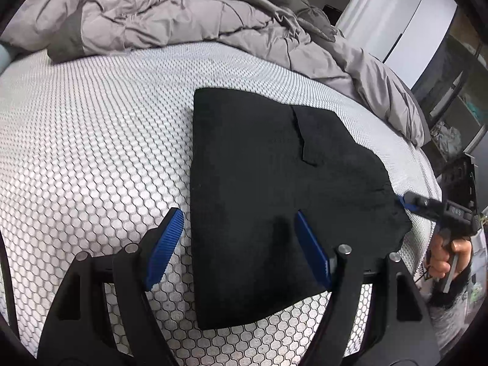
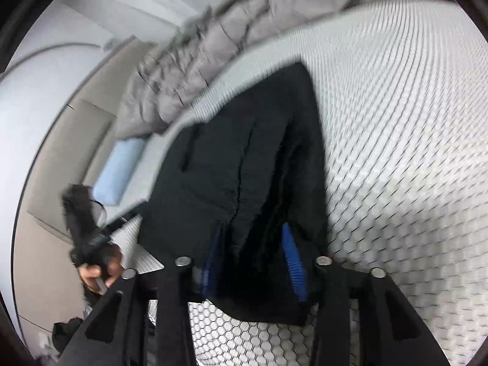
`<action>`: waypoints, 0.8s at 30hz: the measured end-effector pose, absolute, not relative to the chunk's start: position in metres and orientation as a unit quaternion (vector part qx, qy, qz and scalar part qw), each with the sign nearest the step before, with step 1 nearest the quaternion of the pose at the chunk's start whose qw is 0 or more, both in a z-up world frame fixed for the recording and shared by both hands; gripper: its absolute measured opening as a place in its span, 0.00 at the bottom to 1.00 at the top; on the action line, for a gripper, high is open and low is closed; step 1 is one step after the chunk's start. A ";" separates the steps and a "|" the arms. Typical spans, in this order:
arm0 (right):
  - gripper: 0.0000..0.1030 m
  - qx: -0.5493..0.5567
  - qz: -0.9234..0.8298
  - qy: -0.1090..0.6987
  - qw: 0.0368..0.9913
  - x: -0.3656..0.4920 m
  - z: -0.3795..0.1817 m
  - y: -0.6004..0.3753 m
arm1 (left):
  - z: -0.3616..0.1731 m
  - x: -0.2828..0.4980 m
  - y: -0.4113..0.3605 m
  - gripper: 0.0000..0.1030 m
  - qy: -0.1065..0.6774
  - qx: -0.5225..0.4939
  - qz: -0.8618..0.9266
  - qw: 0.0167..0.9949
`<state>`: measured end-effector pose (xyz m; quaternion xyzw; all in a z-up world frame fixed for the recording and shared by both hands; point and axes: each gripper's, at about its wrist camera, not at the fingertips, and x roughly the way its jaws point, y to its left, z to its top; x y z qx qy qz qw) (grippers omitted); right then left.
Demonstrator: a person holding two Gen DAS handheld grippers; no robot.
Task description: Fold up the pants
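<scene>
The black pants (image 1: 274, 164) lie folded into a compact stack on the honeycomb-patterned mattress (image 1: 91, 140). My left gripper (image 1: 238, 213) hangs open over the stack's near left edge, one blue pad off the cloth and the other above it. At the stack's right corner sits my right gripper (image 1: 408, 202), held by a hand (image 1: 445, 256). The blurred right wrist view shows the right gripper (image 2: 251, 231) with its jaws apart astride a raised ridge of the pants (image 2: 244, 152); the pads do not visibly press on the cloth. The left gripper (image 2: 82, 213) appears there at the left.
A crumpled grey duvet (image 1: 170, 15) is heaped along the far side of the bed and trails down its right edge. White cupboards (image 1: 405, 24) and shelving stand beyond the bed on the right. A light blue pillow (image 2: 119, 170) lies by the mattress edge.
</scene>
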<state>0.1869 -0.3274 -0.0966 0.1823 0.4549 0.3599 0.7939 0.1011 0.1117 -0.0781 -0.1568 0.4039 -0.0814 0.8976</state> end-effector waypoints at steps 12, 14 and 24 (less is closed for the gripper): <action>0.26 0.204 0.310 0.462 0.806 0.221 -0.118 -0.327 | -0.087 0.087 0.066 0.69 0.438 -0.080 -0.106 0.889; 0.32 0.150 0.288 0.460 0.827 0.223 -0.111 -0.320 | -0.081 0.083 0.068 0.69 0.420 -0.082 -0.093 0.899; 0.41 0.018 0.334 0.365 0.869 0.161 -0.061 -0.282 | -0.052 0.065 0.019 0.72 0.339 0.007 -0.138 0.930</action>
